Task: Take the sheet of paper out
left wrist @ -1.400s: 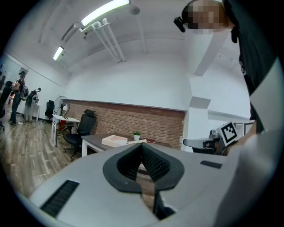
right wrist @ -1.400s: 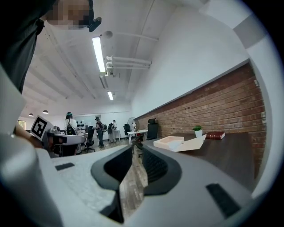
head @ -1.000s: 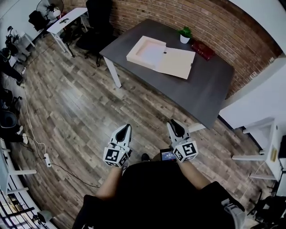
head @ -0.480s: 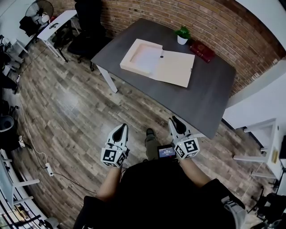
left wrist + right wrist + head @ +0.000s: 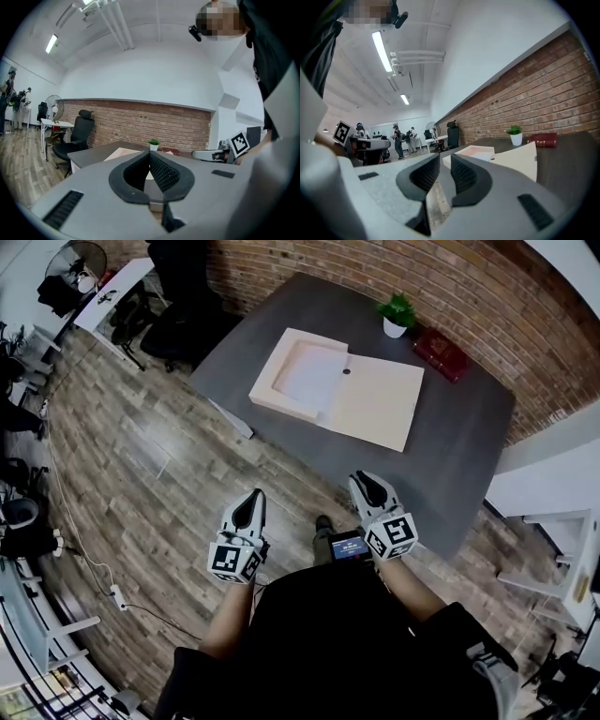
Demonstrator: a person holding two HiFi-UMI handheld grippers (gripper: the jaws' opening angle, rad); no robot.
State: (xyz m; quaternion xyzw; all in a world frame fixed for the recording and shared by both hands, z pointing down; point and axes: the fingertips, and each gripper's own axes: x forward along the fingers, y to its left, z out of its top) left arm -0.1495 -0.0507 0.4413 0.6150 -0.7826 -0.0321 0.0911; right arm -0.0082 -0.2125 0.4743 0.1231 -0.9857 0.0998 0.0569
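An open cream box file [image 5: 375, 404] lies on the dark grey table [image 5: 469, 446]. Its tray half [image 5: 281, 395] holds a white sheet of paper [image 5: 309, 376], and the lid lies flat to the right. Both grippers hover over the wood floor short of the table's near edge, pointing at it. My left gripper [image 5: 251, 507] is shut and empty, its pads meeting at the tips [image 5: 150, 153]. My right gripper [image 5: 367, 486] is a little open with nothing between its jaws [image 5: 445, 157]. The box tray [image 5: 474, 151] shows beyond the right jaws.
A small potted plant [image 5: 398, 313] and a red book [image 5: 441, 351] sit at the table's far edge by the brick wall. A black office chair [image 5: 183, 296] and a white desk [image 5: 112, 282] stand far left. Cables [image 5: 94, 568] trail on the floor at left.
The person has walked toward the table. Both grippers have come closer to its near edge, and the box file now looks larger and nearer. Jaws look unchanged.
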